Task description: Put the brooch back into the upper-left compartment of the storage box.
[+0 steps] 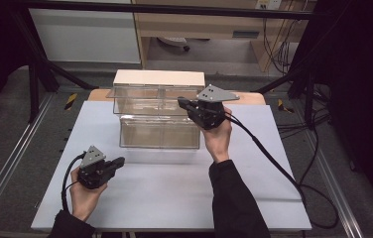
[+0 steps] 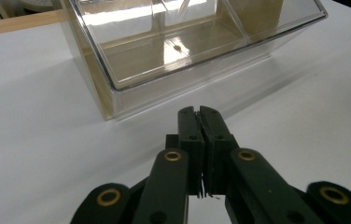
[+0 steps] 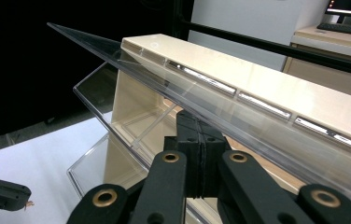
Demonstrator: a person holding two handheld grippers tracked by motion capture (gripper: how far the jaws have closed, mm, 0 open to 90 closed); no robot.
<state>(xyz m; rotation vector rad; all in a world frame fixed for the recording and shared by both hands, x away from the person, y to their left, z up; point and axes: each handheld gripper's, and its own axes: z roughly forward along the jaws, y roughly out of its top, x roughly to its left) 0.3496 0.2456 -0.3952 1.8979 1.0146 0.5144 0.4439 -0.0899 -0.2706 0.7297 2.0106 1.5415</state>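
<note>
Clear plastic two-tier bin (image 1: 158,113) with cream top at frame centre, long axis left-right, on white table (image 1: 174,198), left gripper (image 1: 120,162) clenched empty lower left, right gripper (image 1: 181,102) clenched at upper lid.

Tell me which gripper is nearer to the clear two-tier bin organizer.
Right. The right gripper is up against the clear organizer's upper tier, its jaws beneath the raised lid. The left gripper hovers over the white tabletop in front, apart from it.

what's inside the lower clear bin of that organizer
The lower bin looks empty through its clear lid: only a divider and reflections. Its far corners are hidden by glare.
</note>
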